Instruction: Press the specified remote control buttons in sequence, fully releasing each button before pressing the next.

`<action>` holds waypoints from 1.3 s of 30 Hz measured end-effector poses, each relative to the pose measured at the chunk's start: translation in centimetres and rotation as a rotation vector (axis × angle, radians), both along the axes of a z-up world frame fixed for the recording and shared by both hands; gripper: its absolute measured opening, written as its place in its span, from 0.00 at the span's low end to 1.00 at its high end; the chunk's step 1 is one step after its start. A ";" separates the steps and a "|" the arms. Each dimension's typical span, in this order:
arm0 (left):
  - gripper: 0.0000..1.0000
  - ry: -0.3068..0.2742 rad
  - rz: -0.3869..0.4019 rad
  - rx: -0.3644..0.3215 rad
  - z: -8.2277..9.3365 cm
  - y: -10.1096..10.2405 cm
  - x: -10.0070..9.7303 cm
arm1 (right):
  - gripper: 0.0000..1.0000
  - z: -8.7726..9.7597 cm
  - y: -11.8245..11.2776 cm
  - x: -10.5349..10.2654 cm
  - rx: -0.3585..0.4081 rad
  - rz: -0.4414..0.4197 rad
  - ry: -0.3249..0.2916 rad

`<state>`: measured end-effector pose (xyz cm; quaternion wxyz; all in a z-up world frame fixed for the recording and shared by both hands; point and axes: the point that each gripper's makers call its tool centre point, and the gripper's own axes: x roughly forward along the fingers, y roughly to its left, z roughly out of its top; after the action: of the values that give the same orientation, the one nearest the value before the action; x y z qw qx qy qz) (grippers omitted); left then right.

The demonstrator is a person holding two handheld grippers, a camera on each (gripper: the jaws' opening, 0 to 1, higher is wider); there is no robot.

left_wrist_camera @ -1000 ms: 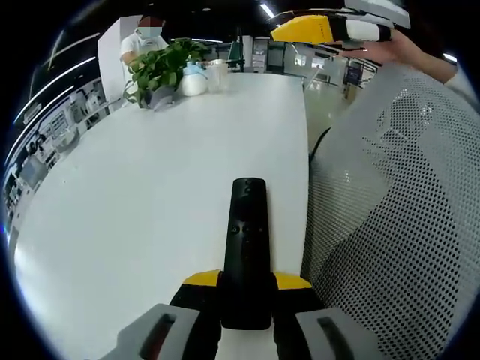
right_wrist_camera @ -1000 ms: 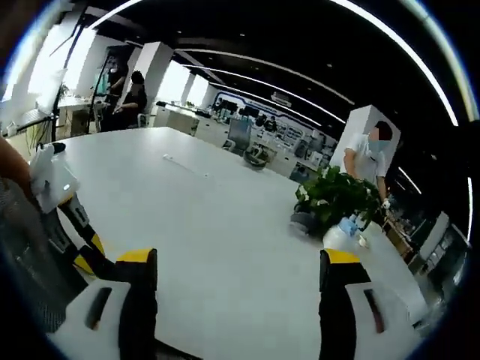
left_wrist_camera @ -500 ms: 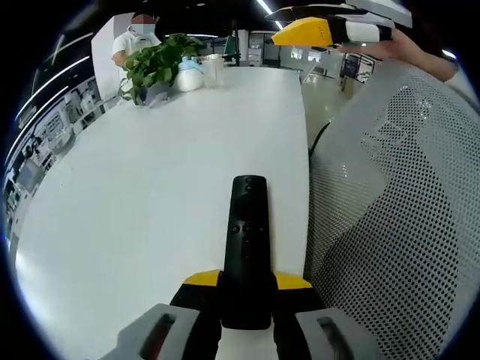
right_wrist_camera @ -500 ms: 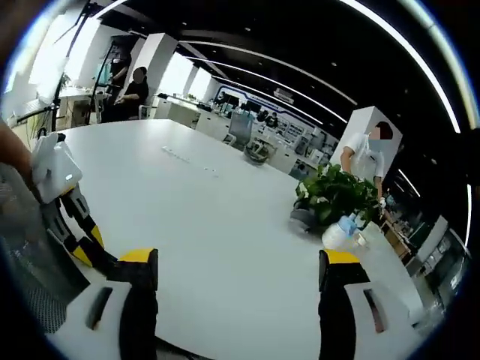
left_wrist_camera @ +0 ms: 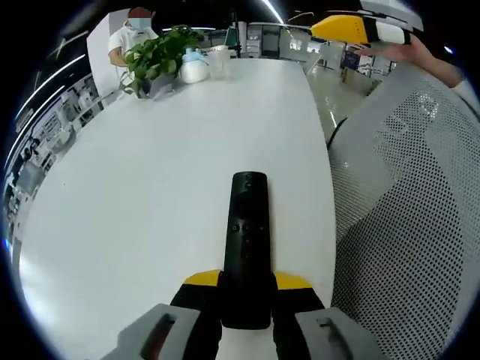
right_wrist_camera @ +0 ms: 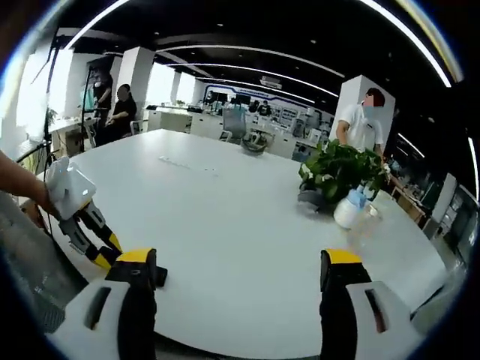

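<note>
A black remote control [left_wrist_camera: 247, 240] points away from me over the white table [left_wrist_camera: 150, 180], its rear end clamped in my left gripper [left_wrist_camera: 247, 300], which is shut on it. Small buttons show on its upper face. My right gripper [right_wrist_camera: 238, 300] hangs open above the near side of the table, nothing between its jaws. In the right gripper view the left gripper [right_wrist_camera: 86, 225] enters from the left, low over the table, with the remote's dark tip [right_wrist_camera: 160, 278] just past my left jaw. The right gripper [left_wrist_camera: 360, 30] shows at the top right of the left gripper view, held by a hand.
A potted green plant [right_wrist_camera: 341, 172] and a white spray bottle [right_wrist_camera: 349, 210] stand at the table's far end, with a clear cup [left_wrist_camera: 219, 60] beside them. A white mesh chair back [left_wrist_camera: 405, 225] fills the right. A person in white [right_wrist_camera: 361, 124] stands behind the plant; others sit farther off.
Both views have swung. The right gripper's view has tilted so the table end and plant sit higher and more centred. The remote stays clamped in the left gripper.
</note>
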<state>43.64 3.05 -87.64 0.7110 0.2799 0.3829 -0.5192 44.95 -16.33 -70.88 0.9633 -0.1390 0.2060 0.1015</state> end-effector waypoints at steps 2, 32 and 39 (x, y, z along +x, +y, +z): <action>0.24 -0.010 -0.007 0.007 0.0 0.2 0.4 | 0.92 0.0 -0.1 0.0 -0.012 0.000 -0.004; 0.23 -0.077 -0.089 0.115 0.4 1.4 8.0 | 0.74 -1.7 -0.8 -0.6 -0.048 -0.025 0.100; 0.23 -0.103 -0.115 0.141 0.7 1.8 10.1 | 0.70 -2.2 -0.7 -0.8 -0.060 -0.017 0.128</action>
<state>53.71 4.87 -86.92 0.6774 0.3771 0.3645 -0.5159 44.16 -16.99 -73.04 0.9444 -0.1592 0.2712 0.0956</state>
